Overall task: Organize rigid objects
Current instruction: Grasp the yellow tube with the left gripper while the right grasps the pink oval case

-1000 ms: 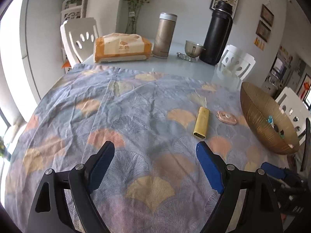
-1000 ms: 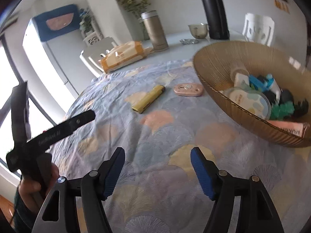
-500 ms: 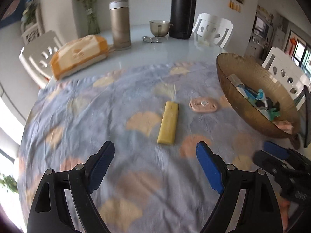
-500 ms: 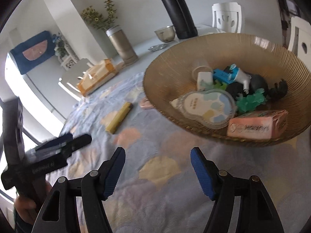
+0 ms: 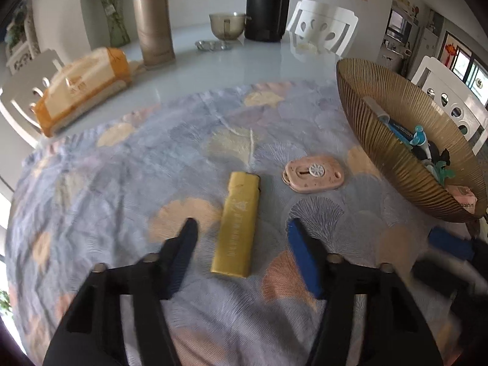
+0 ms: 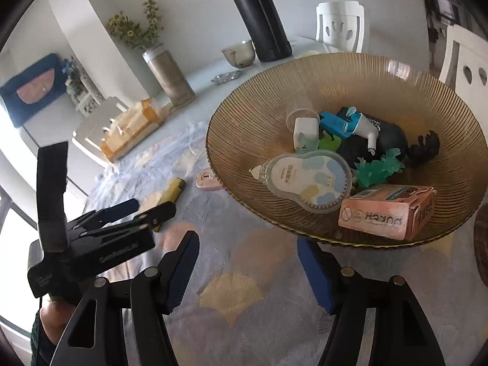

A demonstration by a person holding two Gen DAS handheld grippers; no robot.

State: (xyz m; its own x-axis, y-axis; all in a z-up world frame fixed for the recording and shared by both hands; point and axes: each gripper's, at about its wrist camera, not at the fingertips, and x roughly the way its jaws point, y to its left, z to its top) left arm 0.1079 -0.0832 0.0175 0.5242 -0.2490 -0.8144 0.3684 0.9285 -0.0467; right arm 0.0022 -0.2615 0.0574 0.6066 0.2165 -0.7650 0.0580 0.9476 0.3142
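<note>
Left wrist view: bowl [image 5: 393, 140] at 2 o'clock already holds most items; cloth [image 5: 106, 183] carries the yellow lighter [image 5: 238, 228] dead centre and pink tag [image 5: 314, 174] at 1 o'clock. Step: grasping lighter. Left gripper [image 5: 241, 228] is closing, jaws straddle it, pads not yet touching. Right gripper [image 6: 247, 253] released, empty. Next: finish clamp, lift toward bowl.

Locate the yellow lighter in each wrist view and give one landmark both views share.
Left wrist: yellow lighter lies low in the centre on the cloth, between the closing pads of the left gripper.
Right wrist: left of centre, partly behind the left gripper.
Shared landmark: ribbed brown bowl.
</note>
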